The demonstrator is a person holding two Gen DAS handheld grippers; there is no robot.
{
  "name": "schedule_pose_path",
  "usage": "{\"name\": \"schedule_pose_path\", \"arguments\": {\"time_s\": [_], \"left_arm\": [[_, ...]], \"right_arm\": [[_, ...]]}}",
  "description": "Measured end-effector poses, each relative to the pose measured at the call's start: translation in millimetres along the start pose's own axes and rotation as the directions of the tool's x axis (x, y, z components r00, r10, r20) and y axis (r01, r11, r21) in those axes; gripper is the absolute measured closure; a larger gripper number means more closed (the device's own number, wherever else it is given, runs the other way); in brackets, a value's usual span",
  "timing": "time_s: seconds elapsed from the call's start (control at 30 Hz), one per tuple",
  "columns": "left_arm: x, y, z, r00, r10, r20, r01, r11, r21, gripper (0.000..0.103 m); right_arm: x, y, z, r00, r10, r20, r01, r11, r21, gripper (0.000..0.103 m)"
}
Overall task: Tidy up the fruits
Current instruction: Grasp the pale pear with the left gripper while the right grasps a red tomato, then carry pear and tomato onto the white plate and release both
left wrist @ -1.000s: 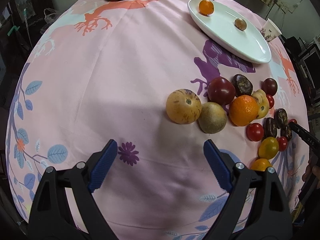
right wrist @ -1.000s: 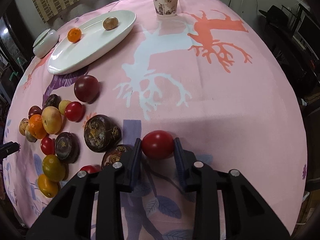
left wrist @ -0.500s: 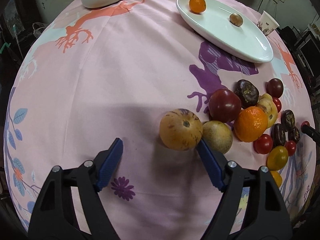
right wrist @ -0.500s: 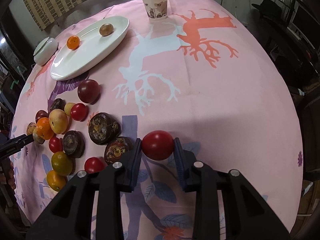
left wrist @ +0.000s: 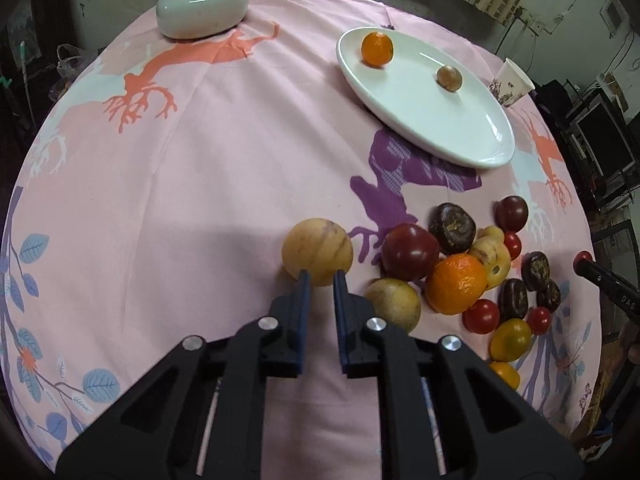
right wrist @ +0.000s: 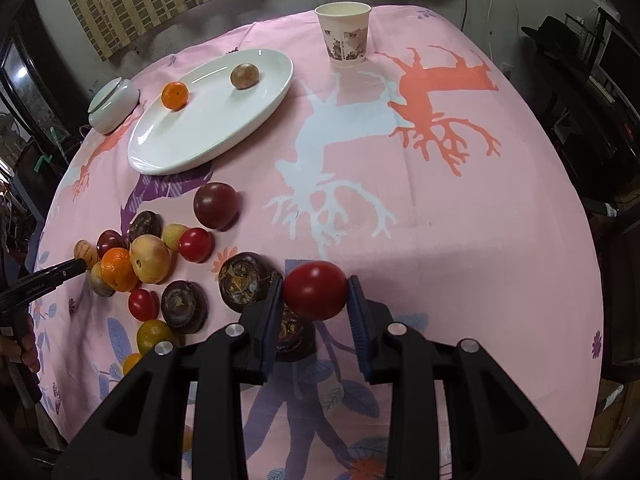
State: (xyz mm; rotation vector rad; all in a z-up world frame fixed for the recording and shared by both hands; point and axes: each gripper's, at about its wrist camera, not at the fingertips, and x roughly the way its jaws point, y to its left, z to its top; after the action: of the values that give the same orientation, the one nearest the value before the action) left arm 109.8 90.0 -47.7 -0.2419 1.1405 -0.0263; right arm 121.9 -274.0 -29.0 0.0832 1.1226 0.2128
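Note:
My left gripper (left wrist: 320,280) is shut with nothing between its blue pads; its tips hover at the near edge of a yellow striped fruit (left wrist: 318,250) on the pink cloth. To the right of that fruit lies a pile of fruits: a dark red tomato (left wrist: 410,252), an orange (left wrist: 456,289), a tan fruit (left wrist: 394,304) and several small tomatoes. My right gripper (right wrist: 315,285) is shut on a red tomato (right wrist: 316,294), held above the cloth. The white oval plate (right wrist: 192,140) holds a mandarin (right wrist: 175,95) and a small brown fruit (right wrist: 245,76).
A lidded pale ceramic jar (left wrist: 202,4) stands at the back of the round table and a paper cup (right wrist: 346,34) beyond the plate. Dark wrinkled fruits (right wrist: 246,282) lie just left of my right gripper. Dark furniture rings the table's edge.
My left gripper's jaws went from wide open to shut while it moved up to the yellow striped fruit. My right gripper rose a little with the red tomato.

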Motion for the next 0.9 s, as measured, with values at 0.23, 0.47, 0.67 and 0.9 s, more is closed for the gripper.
{"name": "schedule_pose_path", "arguments": {"time_s": [0.23, 0.47, 0.67, 0.9], "left_arm": [[14.9, 0.0, 4.0, 0.997, 0.082, -0.009, -0.082, 0.996, 0.017, 0.042], [29.7, -1.5, 21.4, 0.997, 0.076, -0.009, -0.076, 0.996, 0.051, 0.038], [49.3, -9.5, 26.2, 0.997, 0.06, -0.043, -0.057, 0.996, 0.072, 0.061], [22.9, -21.4, 40.9, 1.0, 0.029, 0.004, -0.029, 0.997, 0.071, 0.061]], "right_arm": [[2.9, 4.3, 4.0, 1.0, 0.015, -0.006, -0.015, 1.0, -0.009, 0.071], [9.4, 2.0, 1.7, 1.0, 0.012, -0.022, -0.012, 1.0, 0.003, 0.071], [14.1, 2.8, 2.5, 1.0, 0.013, -0.027, -0.013, 1.0, 0.007, 0.071], [12.5, 17.3, 18.9, 0.999, 0.042, 0.004, -0.042, 0.999, -0.023, 0.071]]}}
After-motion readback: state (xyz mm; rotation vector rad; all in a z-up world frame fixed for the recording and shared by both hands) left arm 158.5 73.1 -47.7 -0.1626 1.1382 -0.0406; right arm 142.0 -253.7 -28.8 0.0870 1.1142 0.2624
